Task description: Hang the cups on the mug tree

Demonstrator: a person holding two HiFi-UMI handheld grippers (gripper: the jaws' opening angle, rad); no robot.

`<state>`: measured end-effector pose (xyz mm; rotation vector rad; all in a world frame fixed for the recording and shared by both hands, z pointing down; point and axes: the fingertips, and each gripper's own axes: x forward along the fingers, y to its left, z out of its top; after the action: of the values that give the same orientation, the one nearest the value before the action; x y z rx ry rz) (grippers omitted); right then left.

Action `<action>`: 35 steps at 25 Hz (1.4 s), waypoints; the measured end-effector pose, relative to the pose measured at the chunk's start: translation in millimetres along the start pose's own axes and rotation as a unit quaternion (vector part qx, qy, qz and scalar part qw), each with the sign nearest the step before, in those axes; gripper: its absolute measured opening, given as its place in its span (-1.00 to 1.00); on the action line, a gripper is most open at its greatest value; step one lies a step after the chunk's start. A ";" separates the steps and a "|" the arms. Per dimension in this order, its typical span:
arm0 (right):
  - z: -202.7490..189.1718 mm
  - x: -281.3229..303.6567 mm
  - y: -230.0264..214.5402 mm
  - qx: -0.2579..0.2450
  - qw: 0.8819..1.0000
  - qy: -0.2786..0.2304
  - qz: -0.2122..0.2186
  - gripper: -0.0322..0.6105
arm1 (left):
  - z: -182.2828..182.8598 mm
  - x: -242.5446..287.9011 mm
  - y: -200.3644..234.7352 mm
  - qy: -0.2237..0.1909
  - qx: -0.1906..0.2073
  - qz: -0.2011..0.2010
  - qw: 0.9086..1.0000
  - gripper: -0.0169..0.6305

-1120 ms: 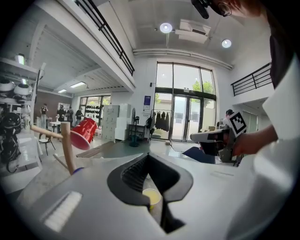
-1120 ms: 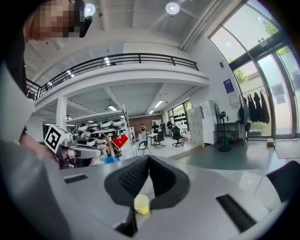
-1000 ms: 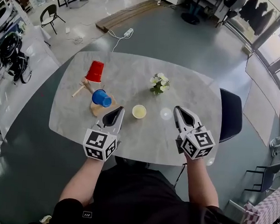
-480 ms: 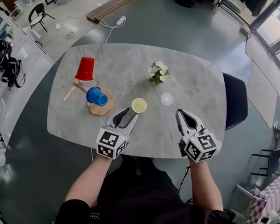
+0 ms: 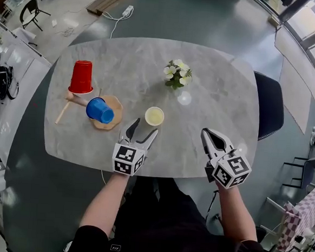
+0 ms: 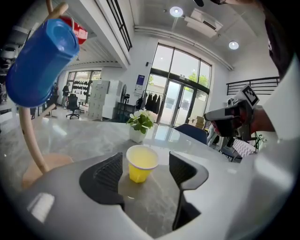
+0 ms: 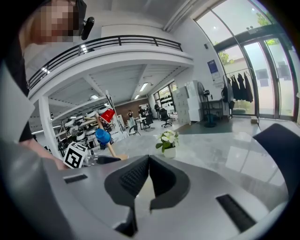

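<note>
Head view: both forearms reach forward from the near edge of the table (image 5: 216, 73), grippers low over it and angled slightly down. The left gripper (image 5: 142, 130) has its jaws spread in a V, and they have just been opening. The yellow cup (image 5: 154, 116) stands upright just ahead of its tips, untouched. The right gripper (image 5: 207, 133) has its jaws pressed together with nothing in them, well apart from the cup.

The mug tree (image 5: 114, 104) is at the table's left. The blue cup (image 5: 100, 110) and red cup (image 5: 81, 77) are hung on it. A flower pot (image 5: 177, 75) sits mid-table, farther back. The tabletop is grey marble-look with rounded corners. A dark chair (image 5: 269, 104) is at the right, on a grey floor.

Left gripper view: jaws wide, yellow cup framed between them on the table, with neither pad touching it. The blue cup looms upper left on the tree's peg. The room has tall glass doors and ceiling spots.

Right gripper view: pads meet and nothing is gripped. The tree with both cups is far left, the flower pot ahead. Beyond are a mezzanine railing and big windows.
</note>
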<state>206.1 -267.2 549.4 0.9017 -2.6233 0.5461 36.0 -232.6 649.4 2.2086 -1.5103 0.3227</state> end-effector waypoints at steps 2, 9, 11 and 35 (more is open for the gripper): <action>-10.0 4.0 -4.1 0.007 1.000 0.009 0.000 -0.86 | -8.8 7.8 4.0 0.007 0.007 0.000 1.000 0.02; -22.1 16.8 -11.6 0.031 0.999 0.017 0.007 -0.86 | -24.0 27.7 7.7 0.016 0.021 0.000 1.000 0.23; -24.7 22.5 -13.4 0.030 0.999 0.020 0.011 -0.86 | -26.5 35.8 9.4 0.016 0.022 -0.001 1.000 0.24; -32.9 16.9 -31.6 0.036 0.998 0.038 0.018 -0.86 | -6.1 77.4 21.6 0.010 0.029 0.017 0.999 0.16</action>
<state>219.0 -284.2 593.1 0.8393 -2.5714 0.6756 45.5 -299.9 692.8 2.2194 -1.5477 0.4033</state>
